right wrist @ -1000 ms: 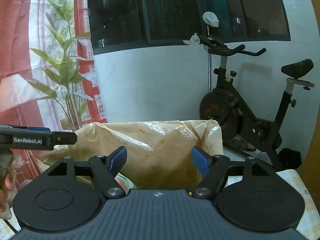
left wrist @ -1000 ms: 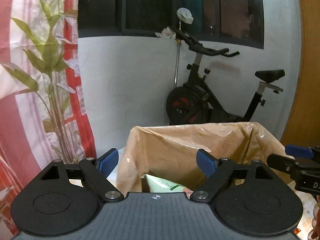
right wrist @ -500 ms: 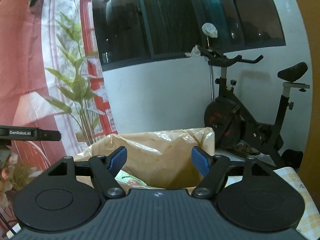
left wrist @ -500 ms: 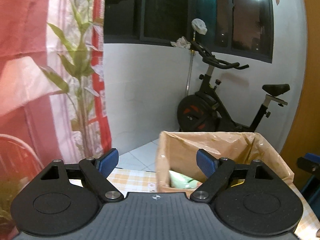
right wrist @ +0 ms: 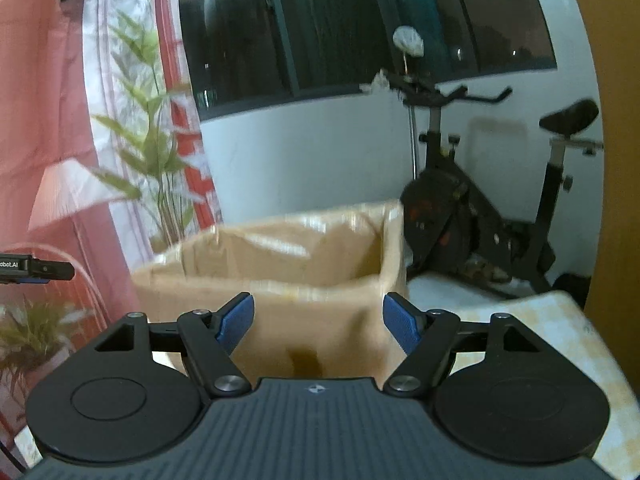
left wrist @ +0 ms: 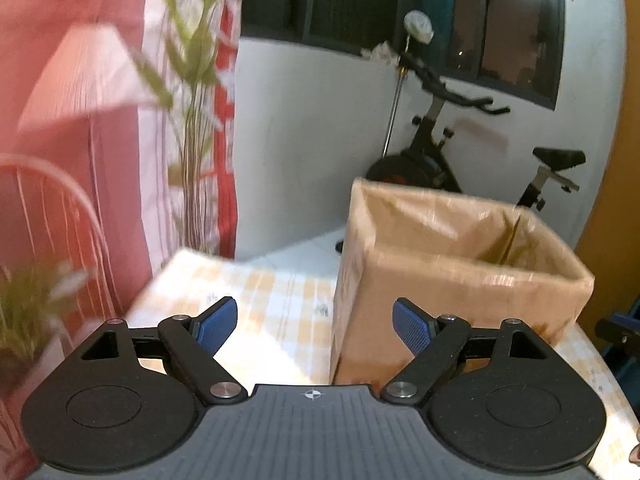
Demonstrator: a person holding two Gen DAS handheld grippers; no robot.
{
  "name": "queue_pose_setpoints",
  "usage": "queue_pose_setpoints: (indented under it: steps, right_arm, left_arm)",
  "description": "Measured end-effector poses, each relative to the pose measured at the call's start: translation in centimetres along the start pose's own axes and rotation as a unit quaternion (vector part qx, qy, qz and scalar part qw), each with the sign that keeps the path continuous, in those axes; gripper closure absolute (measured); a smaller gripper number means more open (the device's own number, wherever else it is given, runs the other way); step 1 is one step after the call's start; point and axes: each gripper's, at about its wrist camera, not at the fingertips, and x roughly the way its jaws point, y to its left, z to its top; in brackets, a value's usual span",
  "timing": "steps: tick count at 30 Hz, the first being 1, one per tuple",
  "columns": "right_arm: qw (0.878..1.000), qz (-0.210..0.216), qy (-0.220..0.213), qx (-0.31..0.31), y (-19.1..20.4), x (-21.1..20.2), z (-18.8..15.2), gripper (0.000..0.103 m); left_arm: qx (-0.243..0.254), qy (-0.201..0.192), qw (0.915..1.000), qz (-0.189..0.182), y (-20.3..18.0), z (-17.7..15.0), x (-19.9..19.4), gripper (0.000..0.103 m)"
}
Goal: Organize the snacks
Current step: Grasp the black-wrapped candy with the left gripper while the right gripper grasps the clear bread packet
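Note:
A brown cardboard box (left wrist: 452,280) lined with clear plastic stands on a table with a yellow checked cloth (left wrist: 256,300). It also shows in the right wrist view (right wrist: 304,280). Its inside is hidden from both views, so no snacks show. My left gripper (left wrist: 314,324) is open and empty, in front of the box and to its left. My right gripper (right wrist: 318,322) is open and empty, in front of the box's near wall. The left gripper's tip (right wrist: 36,270) shows at the left edge of the right wrist view.
A black exercise bike (right wrist: 480,208) stands behind the table against a white wall. A pink and red curtain with a leaf print (left wrist: 100,140) hangs at the left. A potted plant (right wrist: 32,336) sits low at the left. The table edge (right wrist: 580,320) shows right of the box.
Both grippers have pulled back and away from the box. The green snack packet seen inside the box earlier is now out of sight. Both stay open.

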Motion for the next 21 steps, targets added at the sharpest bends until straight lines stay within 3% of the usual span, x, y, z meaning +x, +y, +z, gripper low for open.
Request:
queue_pose_setpoints:
  steps: [9, 14, 16, 21]
  right_arm:
    - [0.996, -0.001, 0.084, -0.033, -0.5, 0.8, -6.9, 0.029]
    - [0.987, 0.011, 0.145, -0.069, -0.6, 1.2, -10.5, 0.028]
    - [0.983, 0.016, 0.166, -0.075, -0.8, 1.4, -11.7, 0.014]
    - [0.974, 0.017, 0.193, -0.113, -0.5, 2.2, -13.8, 0.008]
  left_arm:
    - [-0.058, 0.048, 0.9971, 0.001, 2.0, -5.6, 2.0, 0.017]
    - [-0.061, 0.062, 0.9962, 0.006, 1.8, -8.1, 2.2, 0.017]
    - [-0.059, 0.065, 0.9961, 0.008, 1.5, -8.7, 2.3, 0.017]
    - [-0.07, 0.064, 0.9955, 0.006, 0.8, -10.1, 2.3, 0.017]
